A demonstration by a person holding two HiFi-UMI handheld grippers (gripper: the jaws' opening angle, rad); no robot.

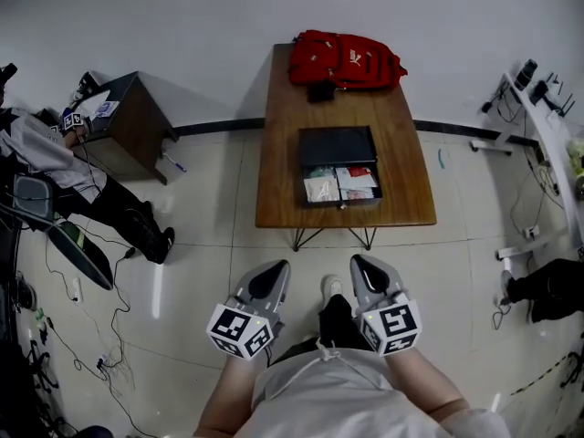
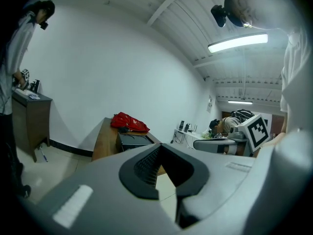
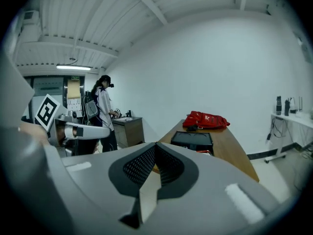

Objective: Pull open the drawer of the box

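Observation:
A black box (image 1: 338,146) sits on the wooden table (image 1: 283,153). Its drawer (image 1: 341,186) stands pulled out toward me, with white, green and red packets inside. My left gripper (image 1: 271,272) and right gripper (image 1: 362,265) hang side by side close to my body, well short of the table's near edge, over the floor. Both are shut with nothing in them. The left gripper view looks past its shut tips (image 2: 159,148) to the box (image 2: 132,140). In the right gripper view the shut tips (image 3: 155,147) point toward the box (image 3: 192,140).
A red backpack (image 1: 345,60) lies at the table's far end. A dark cabinet (image 1: 128,117) stands at the left with a person (image 1: 55,167) beside it. Cables trail over the floor at left. A white rack (image 1: 547,126) stands at the right wall.

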